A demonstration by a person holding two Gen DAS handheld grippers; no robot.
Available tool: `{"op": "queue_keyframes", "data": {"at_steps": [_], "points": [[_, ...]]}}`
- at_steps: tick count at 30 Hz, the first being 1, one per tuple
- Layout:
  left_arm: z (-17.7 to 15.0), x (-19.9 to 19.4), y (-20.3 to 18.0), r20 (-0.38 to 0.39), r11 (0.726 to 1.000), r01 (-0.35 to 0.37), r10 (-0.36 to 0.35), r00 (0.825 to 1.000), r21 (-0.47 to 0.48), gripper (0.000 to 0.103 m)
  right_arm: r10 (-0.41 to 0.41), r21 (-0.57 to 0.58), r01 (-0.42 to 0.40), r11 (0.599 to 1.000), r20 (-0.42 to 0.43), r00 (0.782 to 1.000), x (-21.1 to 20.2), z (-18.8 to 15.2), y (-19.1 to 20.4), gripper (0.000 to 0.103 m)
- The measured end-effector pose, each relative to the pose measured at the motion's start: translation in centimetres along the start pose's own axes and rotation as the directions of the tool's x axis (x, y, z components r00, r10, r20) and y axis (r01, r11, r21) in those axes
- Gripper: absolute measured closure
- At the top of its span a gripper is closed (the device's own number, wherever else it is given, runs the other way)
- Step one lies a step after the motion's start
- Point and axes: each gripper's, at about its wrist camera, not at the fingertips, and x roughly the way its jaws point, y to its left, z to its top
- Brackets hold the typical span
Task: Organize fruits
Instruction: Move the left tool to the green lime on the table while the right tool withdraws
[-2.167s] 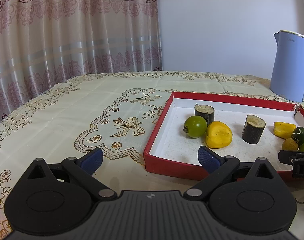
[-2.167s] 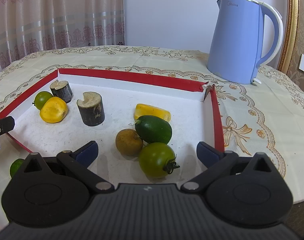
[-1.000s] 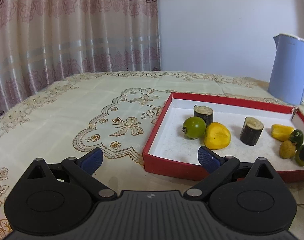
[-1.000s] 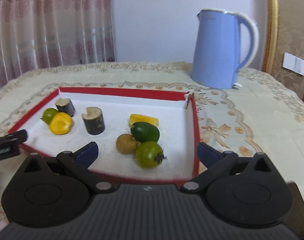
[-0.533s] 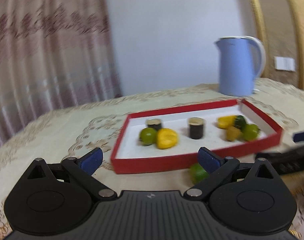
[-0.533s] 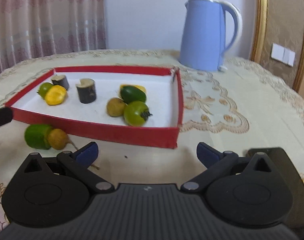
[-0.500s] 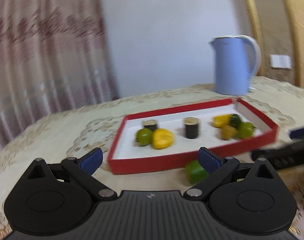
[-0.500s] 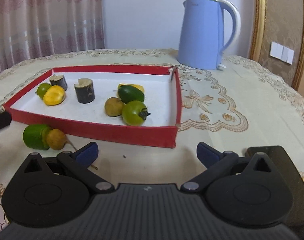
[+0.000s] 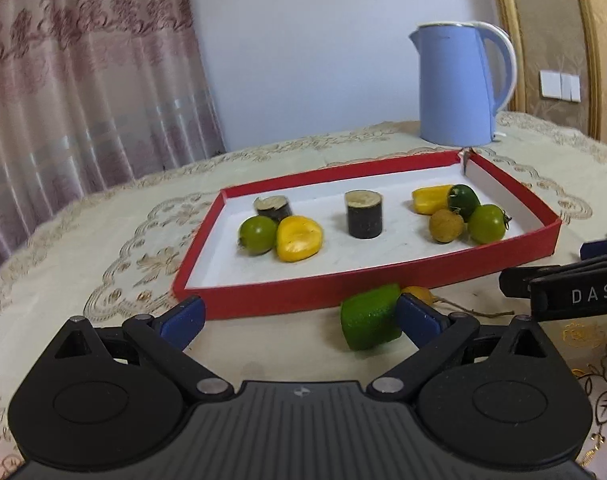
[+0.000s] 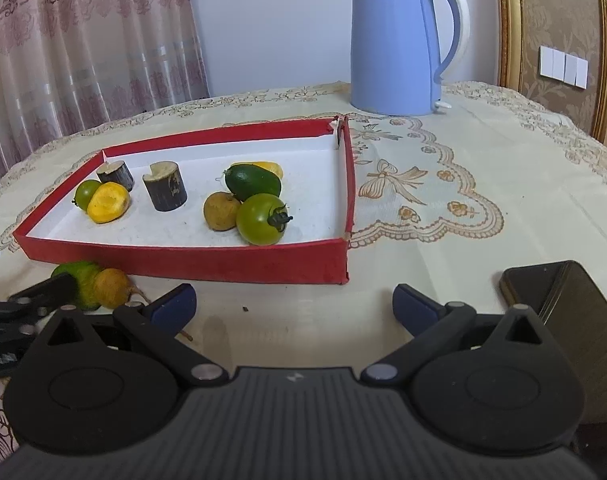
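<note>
A red-walled tray holds two green tomatoes, a yellow fruit, two dark wood stubs, a yellow piece, a dark green fruit and a brown longan. Outside its near wall lie a green lime and a second longan. My left gripper is open, its right fingertip beside the lime. My right gripper is open over bare tablecloth in front of the tray.
A blue electric kettle stands behind the tray. A dark phone lies at the near right on the embroidered tablecloth. Curtains hang at the left; a gold-framed wall with a light switch is at the right.
Both grippers have drawn back from the tray to its near side. The left view swung right, so the lime and longan outside the tray now show. Both stay open.
</note>
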Motion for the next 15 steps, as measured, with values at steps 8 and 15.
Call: {"op": "queue_keyframes", "data": {"at_steps": [8,15], "points": [[-0.3,-2.1,3.7,0.019,0.999,0.018,-0.018,1.0,-0.044,0.001,0.003,0.005,-0.003,1.0,-0.002,1.0,0.1,0.0,-0.1,0.0],[0.1,-2.0,0.2,0.049,0.988,0.146,-0.148,0.988,0.054,0.001,0.027,0.037,-0.027,0.999,0.007,1.0,0.0,0.0,-0.5,0.0]]}}
